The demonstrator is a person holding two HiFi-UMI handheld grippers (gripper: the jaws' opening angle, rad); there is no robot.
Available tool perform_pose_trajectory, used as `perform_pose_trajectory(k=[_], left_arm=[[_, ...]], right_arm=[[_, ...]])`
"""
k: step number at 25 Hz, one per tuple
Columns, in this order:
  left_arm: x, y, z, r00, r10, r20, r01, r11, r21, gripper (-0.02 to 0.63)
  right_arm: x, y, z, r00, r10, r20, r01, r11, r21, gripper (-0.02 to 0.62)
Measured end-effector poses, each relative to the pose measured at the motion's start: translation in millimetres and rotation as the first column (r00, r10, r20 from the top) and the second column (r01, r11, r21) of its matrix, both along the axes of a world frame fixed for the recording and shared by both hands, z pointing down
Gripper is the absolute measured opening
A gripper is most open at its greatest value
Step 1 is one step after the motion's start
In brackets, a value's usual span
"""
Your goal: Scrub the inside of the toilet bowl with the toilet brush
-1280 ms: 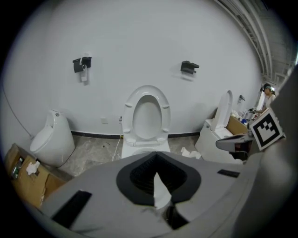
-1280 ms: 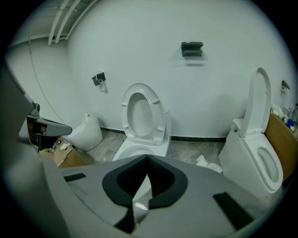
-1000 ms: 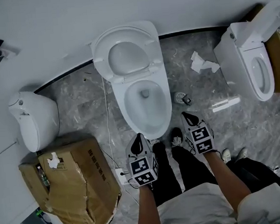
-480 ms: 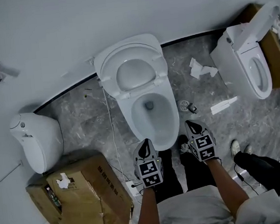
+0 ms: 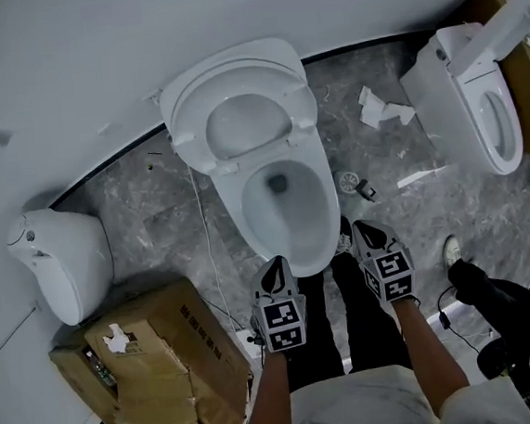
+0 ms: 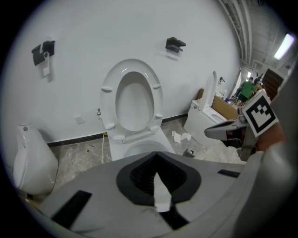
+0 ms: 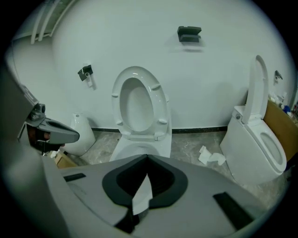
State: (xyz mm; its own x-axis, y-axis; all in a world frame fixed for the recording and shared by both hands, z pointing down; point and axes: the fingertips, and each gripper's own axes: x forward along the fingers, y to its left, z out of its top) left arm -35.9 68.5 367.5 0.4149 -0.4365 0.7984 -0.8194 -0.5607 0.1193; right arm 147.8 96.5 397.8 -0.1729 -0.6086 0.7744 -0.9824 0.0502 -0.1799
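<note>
Head view: we saw toilet bowl (image 5: 299, 222) open, seat (image 5: 186, 116) up against wall. Left gripper (image 5: 272, 273) and right gripper (image 5: 369, 235) hung just before bowl's front rim. Toilet brush nowhere in sight; small round thing (image 5: 348, 183) right of bowl possibly its holder.
Left gripper view: jaws pressed together on nothing, bowl ahead.
Right gripper view: same, jaws closed, empty.
We judged brush light, handle stiff, maybe slick, head springy; pinch high on handle.
</note>
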Motion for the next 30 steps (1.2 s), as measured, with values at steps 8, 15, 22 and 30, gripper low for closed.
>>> perform_pose_trajectory(k=[8, 15, 22, 30], left_arm=[[19, -2, 27, 0.995, -0.1, -0.03, 0.1, 0.995, 0.002, 0.018], [17, -1, 67, 0.985, -0.168, -0.033, 0.168, 0.986, -0.001, 0.018], [7, 24, 113, 0.982, -0.19, 0.006, 0.19, 0.981, -0.028, 0.018], [25, 35, 139, 0.98, -0.197, -0.023, 0.196, 0.98, -0.043, 0.018]], right_arm=[[57, 12, 48, 0.999, -0.04, 0.036, 0.042, 0.997, -0.071, 0.015], [92, 6, 97, 0.997, -0.073, 0.036, 0.077, 0.988, -0.131, 0.017], [96, 0, 147, 0.989, -0.149, 0.005, 0.148, 0.974, -0.171, 0.031], [105, 6, 199, 0.964, -0.257, -0.068, 0.229, 0.934, -0.275, 0.139]])
